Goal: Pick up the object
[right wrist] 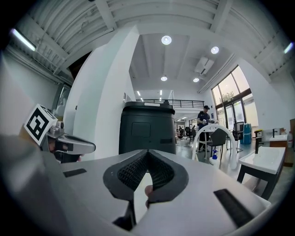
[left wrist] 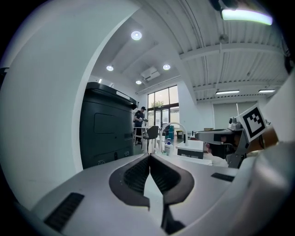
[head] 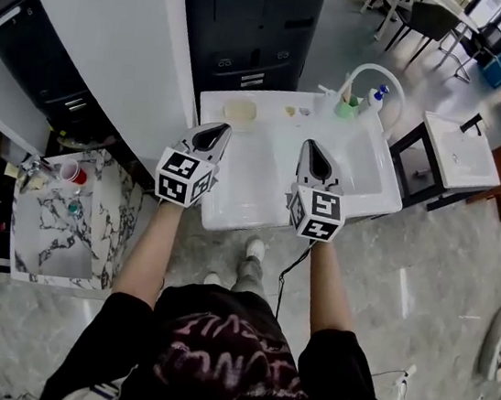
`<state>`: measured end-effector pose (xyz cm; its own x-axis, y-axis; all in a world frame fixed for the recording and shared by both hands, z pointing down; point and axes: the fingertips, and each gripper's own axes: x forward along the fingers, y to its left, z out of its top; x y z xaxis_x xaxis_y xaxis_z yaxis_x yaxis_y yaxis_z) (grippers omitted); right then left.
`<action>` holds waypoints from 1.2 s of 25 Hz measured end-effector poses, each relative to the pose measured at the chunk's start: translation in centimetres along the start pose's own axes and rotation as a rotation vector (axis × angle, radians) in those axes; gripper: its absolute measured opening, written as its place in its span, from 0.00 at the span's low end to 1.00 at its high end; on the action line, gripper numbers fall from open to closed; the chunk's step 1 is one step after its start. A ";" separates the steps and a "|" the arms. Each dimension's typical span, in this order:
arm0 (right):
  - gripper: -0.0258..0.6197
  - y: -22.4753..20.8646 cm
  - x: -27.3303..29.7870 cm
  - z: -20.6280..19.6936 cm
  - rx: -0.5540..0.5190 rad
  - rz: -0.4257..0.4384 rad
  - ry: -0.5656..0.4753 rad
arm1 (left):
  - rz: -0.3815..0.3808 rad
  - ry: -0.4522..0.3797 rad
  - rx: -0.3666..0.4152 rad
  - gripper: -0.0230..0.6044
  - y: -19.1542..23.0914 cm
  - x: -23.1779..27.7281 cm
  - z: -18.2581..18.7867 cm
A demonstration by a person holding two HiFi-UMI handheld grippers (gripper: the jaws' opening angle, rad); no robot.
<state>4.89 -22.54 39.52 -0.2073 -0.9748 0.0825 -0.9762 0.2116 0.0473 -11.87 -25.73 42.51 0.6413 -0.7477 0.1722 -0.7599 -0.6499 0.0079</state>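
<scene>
Behind the white sink counter [head: 257, 219] stands a tall black cabinet [head: 253, 19]. Left gripper [head: 218, 130] and right gripper [head: 313, 146] hover over the basin, both with jaws together and empty. A pale round object [head: 240, 110] lies on the counter's back ledge, just beyond the left gripper.

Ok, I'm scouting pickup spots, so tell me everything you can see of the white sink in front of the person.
The white sink is a glossy rectangular unit, ceramic-looking, with a wide shallow basin. An arched white faucet rises at its far right corner beside a green cup and a blue-capped bottle; a pale round object lies on the far left ledge. It stands before a dark cabinet, and the left gripper and right gripper hang over its front.
</scene>
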 end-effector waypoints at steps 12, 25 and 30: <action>0.06 -4.3 7.5 -1.0 0.016 0.069 0.022 | 0.068 0.043 -0.025 0.06 2.6 7.2 -0.5; 0.06 -7.6 15.4 -2.7 0.041 0.130 0.049 | 0.106 0.084 -0.033 0.06 5.8 14.6 -1.0; 0.06 -8.1 17.4 -4.1 0.053 0.147 0.073 | 0.109 0.116 -0.038 0.06 6.3 16.3 -2.2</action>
<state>9.44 -40.91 44.70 -0.3444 -0.9255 0.1572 -0.9382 0.3453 -0.0227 -6.48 -41.73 47.53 0.5401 -0.7914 0.2863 -0.8292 -0.5586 0.0201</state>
